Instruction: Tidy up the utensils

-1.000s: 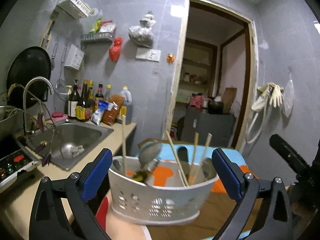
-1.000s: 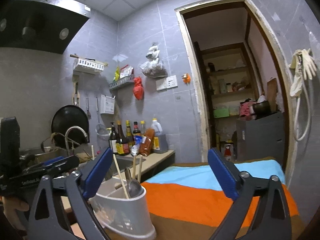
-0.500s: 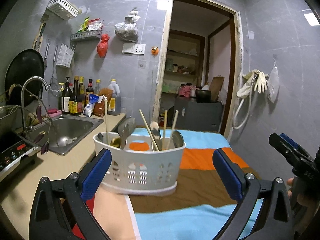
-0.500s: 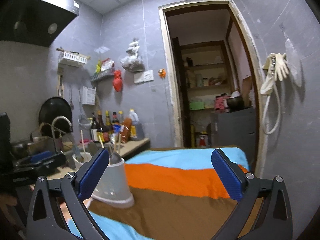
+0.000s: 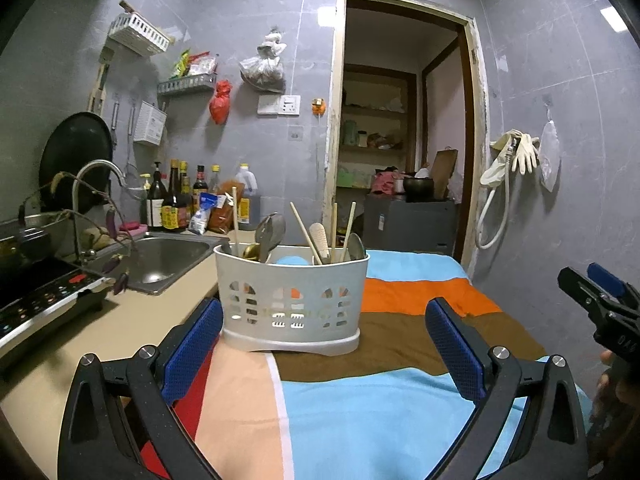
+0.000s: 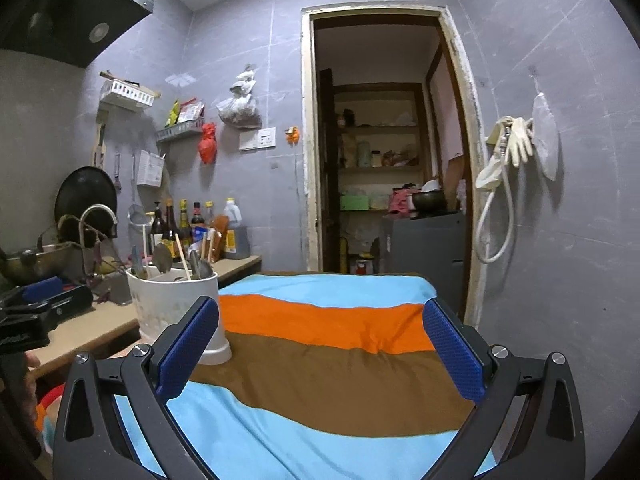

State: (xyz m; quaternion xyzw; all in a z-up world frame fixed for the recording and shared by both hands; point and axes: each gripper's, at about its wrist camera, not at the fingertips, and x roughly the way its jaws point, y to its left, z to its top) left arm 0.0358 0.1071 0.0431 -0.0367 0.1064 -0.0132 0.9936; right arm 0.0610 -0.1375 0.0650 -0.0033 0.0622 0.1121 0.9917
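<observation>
Left tool (image 5: 324,348) gapes wide, empty, before the utensil caddy (image 5: 291,300).

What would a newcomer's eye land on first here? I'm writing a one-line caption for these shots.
Probably the white utensil caddy, holding chopsticks and spoons, standing at the left edge of the boldly striped blue, orange and brown cloth. It sits just ahead of the open left gripper. Behind it, the steel sink and a row of sauce bottles line the counter.

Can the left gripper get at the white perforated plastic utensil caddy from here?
Probably yes: the left gripper is open, and the white perforated plastic utensil caddy stands straight ahead on the striped cloth, nothing between.
</observation>
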